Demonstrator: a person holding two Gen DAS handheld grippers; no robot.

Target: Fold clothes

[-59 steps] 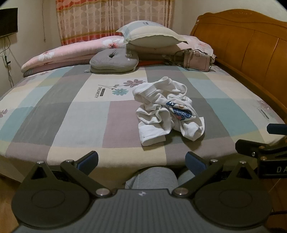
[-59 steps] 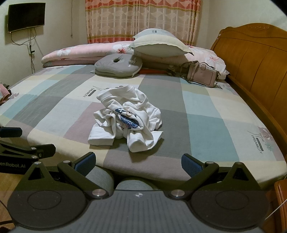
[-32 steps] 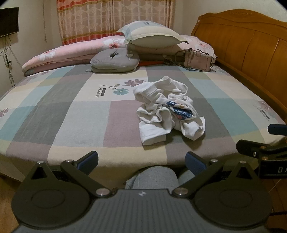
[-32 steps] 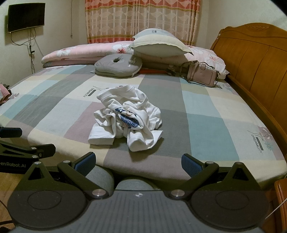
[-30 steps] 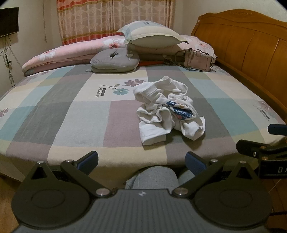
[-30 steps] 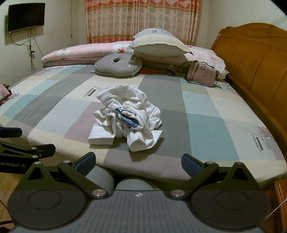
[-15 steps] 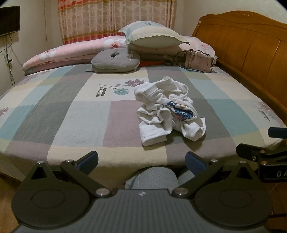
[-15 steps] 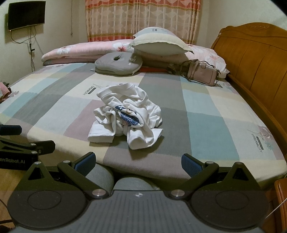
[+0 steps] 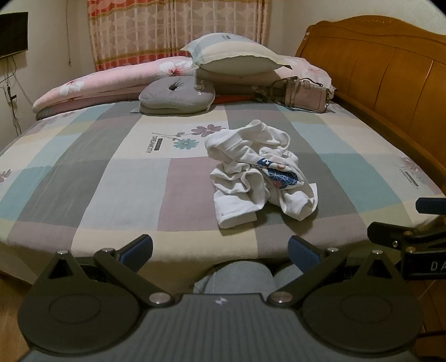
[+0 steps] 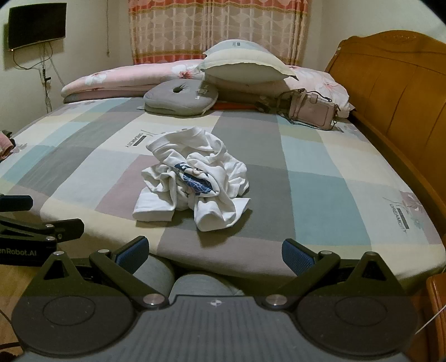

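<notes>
One bed [image 9: 83, 178] fills both views, its checked sheet in grey, teal, cream and mauve blocks; one wooden headboard [image 9: 390, 69] runs along its right side, and one patterned curtain [image 9: 172, 27] hangs behind; one dark screen [image 10: 36, 25] is fixed to the wall at upper left; against the far edge lie one long pink floral bolster [image 9: 111, 80], one pale pillow [image 9: 234, 55] stacked on bedding, one grey dimpled cushion [image 9: 178, 96] and one pink handbag [image 9: 306, 96]; one crumpled white garment [image 9: 251, 172] with a dark blue print showing in its folds sits on the sheet right of centre in the left wrist view, nearer the front edge than the pillows, touching nothing else; wide bare sheet lies to its left and a clear strip between it and the bed's near edge; two grey-trousered knees [image 10: 181, 278] press up to that edge below the grippers; the left gripper [image 9: 220, 247] hovers short of the bed edge, jaws spread wide, blue pads [image 9: 138, 246] apart and holding nothing; the right gripper [image 10: 214, 250] is level beside it, likewise spread wide and empty, clear of the garment.
</notes>
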